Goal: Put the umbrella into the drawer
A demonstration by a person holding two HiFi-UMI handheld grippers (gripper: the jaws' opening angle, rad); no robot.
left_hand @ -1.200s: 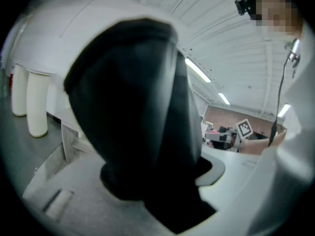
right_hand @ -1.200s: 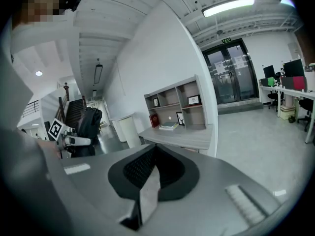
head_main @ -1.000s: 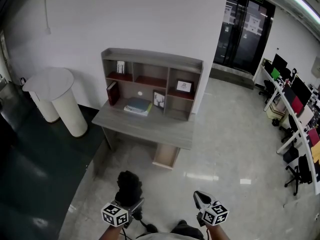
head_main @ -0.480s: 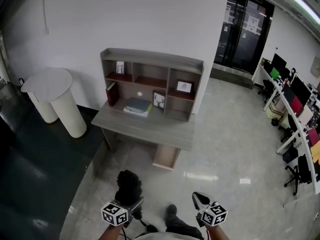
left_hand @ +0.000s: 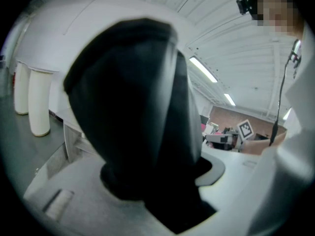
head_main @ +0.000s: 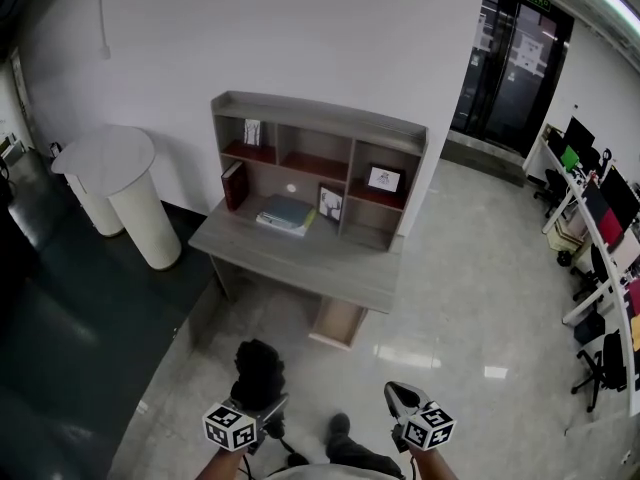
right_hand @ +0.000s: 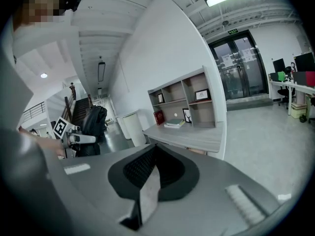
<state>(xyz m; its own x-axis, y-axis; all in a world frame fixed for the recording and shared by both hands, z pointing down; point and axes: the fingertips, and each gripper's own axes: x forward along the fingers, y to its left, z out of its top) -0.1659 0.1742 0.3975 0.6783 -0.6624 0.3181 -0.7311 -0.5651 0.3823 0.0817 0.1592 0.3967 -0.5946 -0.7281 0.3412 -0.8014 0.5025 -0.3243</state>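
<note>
Left claw (head_main: 262, 404) is clenched on the folded black umbrella (head_main: 257, 366), which sticks up out of its jaws and fills that claw's own view. Right claw (head_main: 402, 398), off to its right, is pinched shut on nothing. Well ahead of both stands the desk (head_main: 300, 260), with the drawer (head_main: 336, 322) apparently pulled open beneath its top. The pick-up looks done; carrying the umbrella over, lowering it in and letting go remain.

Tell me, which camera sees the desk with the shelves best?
The head view: the whole desk and its shelves show from above. The right gripper view shows it small, from the side. In the left gripper view the black umbrella hides nearly all of it.
</note>
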